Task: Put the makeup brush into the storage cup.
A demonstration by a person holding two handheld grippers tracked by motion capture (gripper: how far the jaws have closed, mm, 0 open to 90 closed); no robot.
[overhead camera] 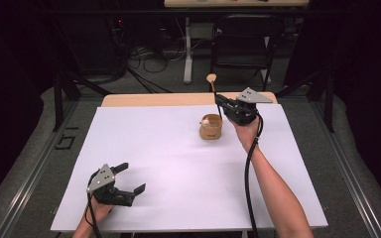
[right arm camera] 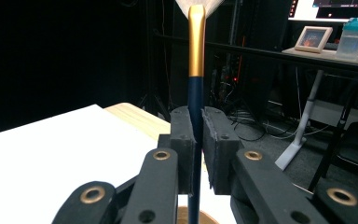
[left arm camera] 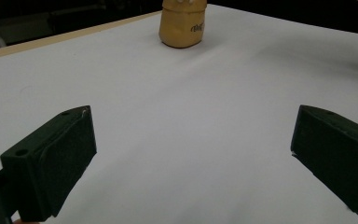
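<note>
Right gripper [overhead camera: 219, 100], held above the far right part of the white table [overhead camera: 168, 163]: jaws closed tight on the dark blue handle of a makeup brush [overhead camera: 215, 94]. The brush stands upright in the grip; in the right gripper view its handle [right arm camera: 195, 112] runs straight up between the two black pads, a gold ferrule above them and pale, fanned bristles at the top edge. In the high view the bristle head rises above the gripper, and the lower handle reaches down toward a small tan holder [overhead camera: 211, 127], which stands on the table just below and left of the jaws; whether the tip is inside it cannot be told. Left gripper [overhead camera: 133, 178], near the front left edge of the table: jaws spread wide, nothing between them, resting low over bare white surface. In the left gripper view the tan holder [left arm camera: 182, 23] stands well apart, far ahead of the open jaws.
</note>
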